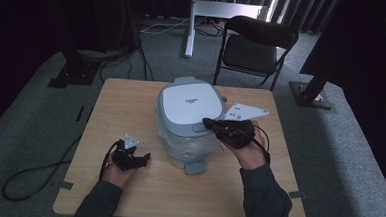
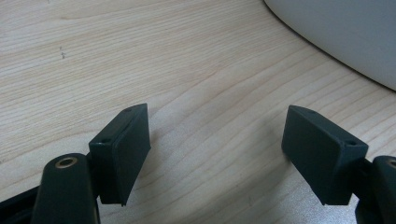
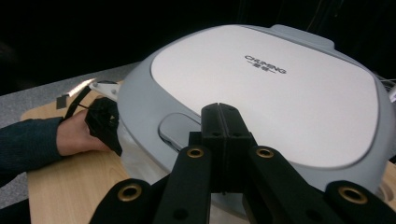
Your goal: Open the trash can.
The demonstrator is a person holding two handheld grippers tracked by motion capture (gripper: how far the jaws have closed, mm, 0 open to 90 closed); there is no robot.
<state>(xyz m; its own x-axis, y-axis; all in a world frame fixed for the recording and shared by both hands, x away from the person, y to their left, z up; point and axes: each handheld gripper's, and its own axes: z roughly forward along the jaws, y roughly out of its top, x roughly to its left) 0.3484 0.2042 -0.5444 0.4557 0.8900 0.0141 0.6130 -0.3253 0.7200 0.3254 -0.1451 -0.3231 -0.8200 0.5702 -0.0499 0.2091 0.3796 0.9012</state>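
Rice cooker (image 1: 189,119) lid down, release button (image 3: 180,129) at 6 o'clock unpressed: right claw (image 3: 223,122) closed empty over it, left claw (image 2: 217,154) wide open, idle on bench (image 2: 140,56); opening apparently all remains.

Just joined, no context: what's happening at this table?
A person works at a wooden table with a gripper in each hand, around a white and grey rice cooker with its lid down. The right gripper, jaws shut, sits at the lid's front edge beside the latch button, apparently about to press it. The left gripper rests open on the table beside the cooker, holding nothing.
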